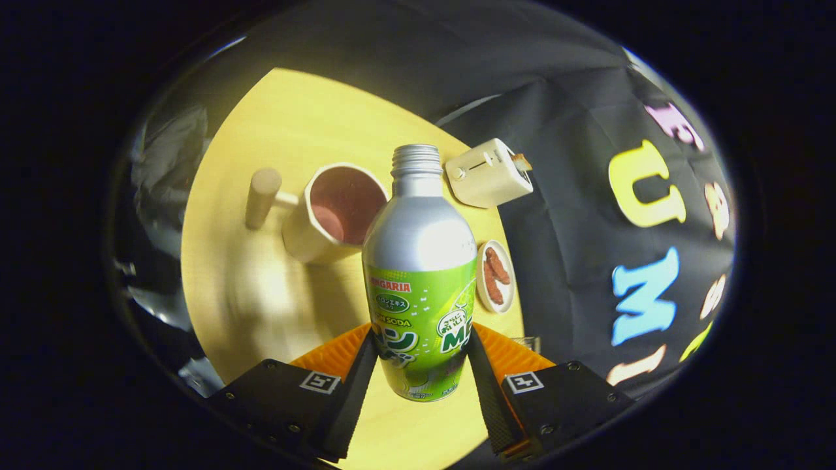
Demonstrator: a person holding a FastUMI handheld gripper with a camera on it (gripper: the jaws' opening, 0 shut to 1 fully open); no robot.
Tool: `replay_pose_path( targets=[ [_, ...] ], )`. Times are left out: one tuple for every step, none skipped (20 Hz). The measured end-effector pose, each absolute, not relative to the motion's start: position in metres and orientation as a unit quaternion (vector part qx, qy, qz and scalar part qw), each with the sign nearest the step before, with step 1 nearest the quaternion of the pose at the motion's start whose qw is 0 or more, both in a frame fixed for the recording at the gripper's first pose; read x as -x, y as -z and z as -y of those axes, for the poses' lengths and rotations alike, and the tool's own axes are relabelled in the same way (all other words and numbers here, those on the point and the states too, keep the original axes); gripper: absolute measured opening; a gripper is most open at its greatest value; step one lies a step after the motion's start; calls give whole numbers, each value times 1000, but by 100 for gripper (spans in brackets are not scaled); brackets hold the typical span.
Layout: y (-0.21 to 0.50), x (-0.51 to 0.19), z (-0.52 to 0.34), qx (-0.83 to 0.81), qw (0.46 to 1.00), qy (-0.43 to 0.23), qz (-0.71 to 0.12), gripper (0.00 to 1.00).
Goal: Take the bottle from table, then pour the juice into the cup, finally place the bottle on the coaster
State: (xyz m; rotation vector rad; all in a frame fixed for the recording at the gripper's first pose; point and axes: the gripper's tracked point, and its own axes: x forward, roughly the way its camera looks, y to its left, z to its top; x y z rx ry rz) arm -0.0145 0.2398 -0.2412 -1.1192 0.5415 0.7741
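- Bottle (420,274): it sits between my two fingers, silver at the shoulder and neck, green wrap on its lower half, threaded mouth bare with no cap on it.
- My tool (421,352) is clamped on the bottle's lower half, one finger pressing each side of the green wrap; the base of the bottle shows below the grip against the bench, though I cannot tell whether it is touching the surface or lifted off it.
- Pale yellow wooden bench (261,294) spreads under the fingers and away toward 11 o'clock.
- Just beyond the bottle at 3 o'clock lies a small oval plate (496,277) with two brown pieces of food on it, near the bench edge.
- At 10 o'clock from the bottle, close behind its shoulder, stands the cup (336,212): cream outside, reddish-pink inside, open mouth turned toward me. A rounded wooden handle (262,196) sticks out on its far side at 9 o'clock.
- Farthest, at 1 o'clock from the bottle's mouth, sits a small cream toy toaster (488,173) with something brown poking from its end.
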Motion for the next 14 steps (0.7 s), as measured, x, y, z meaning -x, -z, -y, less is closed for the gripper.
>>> replay_pose_path(
  targets=[
    [244, 16, -242, 481, 760, -355, -255, 77],
    [244, 17, -244, 457, 774, -355, -258, 77],
    [244, 16, -244, 439, 785, -354, -258, 77],
    [242, 13, -245, 425, 794, -350, -257, 77],
    [244, 11, -245, 411, 803, -347, -258, 77],
    [245, 9, -244, 395, 811, -344, -261, 77],
    [247, 8, -245, 378, 819, -341, -264, 77],
    [247, 5, -245, 359, 828, -337, -267, 77],
    [248, 2, -244, 341, 837, -334, -269, 77],
    [246, -1, -244, 323, 846, -329, -269, 77],
    [246, -5, -245, 306, 854, -325, -268, 77],
    [246, -9, -246, 290, 861, -322, -267, 77],
    [246, -13, -247, 275, 867, -319, -265, 77],
    [246, -18, -248, 261, 873, -314, -264, 77]
  ],
)
